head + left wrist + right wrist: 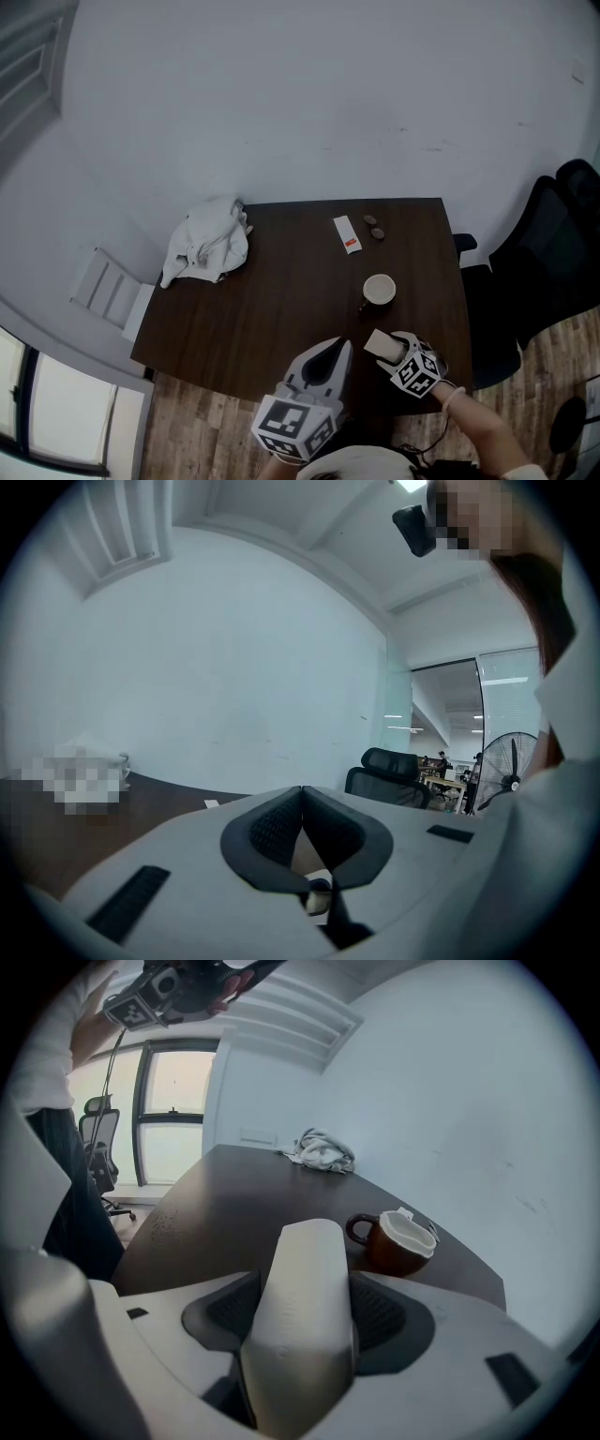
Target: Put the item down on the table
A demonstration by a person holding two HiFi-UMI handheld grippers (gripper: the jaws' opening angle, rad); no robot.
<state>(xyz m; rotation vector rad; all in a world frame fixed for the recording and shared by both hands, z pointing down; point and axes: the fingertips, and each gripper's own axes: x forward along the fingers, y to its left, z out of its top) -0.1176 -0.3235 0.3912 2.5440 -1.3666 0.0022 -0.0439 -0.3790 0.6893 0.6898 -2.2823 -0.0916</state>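
Observation:
My right gripper [386,345] is shut on a white rolled item [378,343] and holds it just over the front right part of the dark wooden table [281,300]. In the right gripper view the white roll [305,1251] stands clamped between both pads of the right gripper [305,1311] and sticks out past them. My left gripper [337,347] hovers at the table's front edge, left of the roll. Seen in its own view, the left gripper [302,797] has its jaws meeting at the tips with nothing held.
A brown mug [379,291] with white inside stands just beyond the roll, also the mug [392,1239]. Farther back lie a white sachet [346,234] and two small round things [375,227]. A crumpled white cloth [208,242] fills the back left corner. A black office chair [553,253] stands right of the table.

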